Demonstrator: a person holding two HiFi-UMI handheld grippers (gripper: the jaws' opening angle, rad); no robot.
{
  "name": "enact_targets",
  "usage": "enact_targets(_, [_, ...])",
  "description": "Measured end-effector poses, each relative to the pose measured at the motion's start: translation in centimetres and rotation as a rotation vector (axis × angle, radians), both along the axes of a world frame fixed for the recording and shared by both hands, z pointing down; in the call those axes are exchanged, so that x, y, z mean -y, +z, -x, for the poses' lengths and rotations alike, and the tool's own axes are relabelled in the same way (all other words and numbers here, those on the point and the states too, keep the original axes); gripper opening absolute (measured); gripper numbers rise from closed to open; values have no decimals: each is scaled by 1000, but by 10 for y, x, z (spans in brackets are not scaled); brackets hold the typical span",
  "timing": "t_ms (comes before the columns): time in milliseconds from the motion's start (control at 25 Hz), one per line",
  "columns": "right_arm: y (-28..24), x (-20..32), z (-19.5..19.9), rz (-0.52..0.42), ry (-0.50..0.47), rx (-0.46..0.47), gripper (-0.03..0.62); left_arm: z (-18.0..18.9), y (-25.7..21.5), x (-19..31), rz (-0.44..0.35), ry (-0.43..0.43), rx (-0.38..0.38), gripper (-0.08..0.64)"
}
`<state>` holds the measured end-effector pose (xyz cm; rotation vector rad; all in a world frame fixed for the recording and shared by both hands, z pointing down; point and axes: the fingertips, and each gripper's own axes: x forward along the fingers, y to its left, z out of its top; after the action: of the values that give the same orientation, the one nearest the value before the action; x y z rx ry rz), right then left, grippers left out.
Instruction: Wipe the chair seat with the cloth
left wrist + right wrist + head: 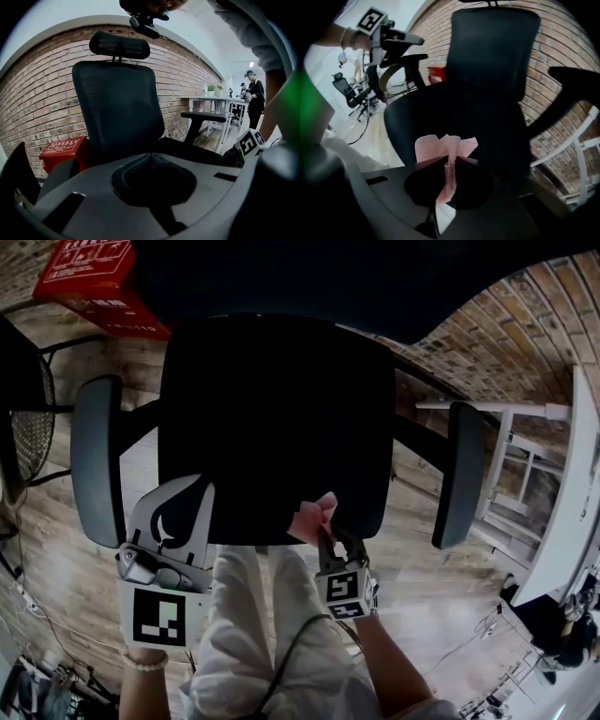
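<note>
While I watch the head view, the right gripper [325, 536] sits at the front edge of the black padded chair seat [272, 418], a little right of its middle, clenched on a pink textured cloth [312, 517]. My right gripper view confirms it: the jaws are pressed together on the cloth [446, 145], with a crumpled fan of it standing above the jaw tips and a thin strip hanging down behind them. I cannot tell whether the cloth actually presses on the seat or only hangs just over its front edge. The left gripper [190, 488] is over the front left corner of the seat, and its own view shows the jaws closed tip to tip with nothing between them. Grey moulded armrests flank the seat, one on the left [97, 460] and one on the right [459, 474]. As for writing, a red box [63, 149] stands on the floor by the brick wall [33, 103] behind the chair; it carries white print, but I cannot read it in any view. The marker cube on each gripper shows only black-and-white square patterns, no letters. No brand shows on the black mesh backrest [117, 108].
</note>
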<state>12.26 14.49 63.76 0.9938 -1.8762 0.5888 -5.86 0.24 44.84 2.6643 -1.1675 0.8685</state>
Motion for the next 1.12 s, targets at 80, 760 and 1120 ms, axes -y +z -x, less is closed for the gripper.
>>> enact_targets(80, [2,-5,30,-1,-66,40,55,4,-2,-2,4,-11,2,18])
enact_targets(760, [-1,-37,237,-23,-598,234,55,84,-41,-17,7,-190,31,18])
enact_targets(1120, [10,-40,183,13,-571,155,55,80,-43,-17,7,-206,16,18])
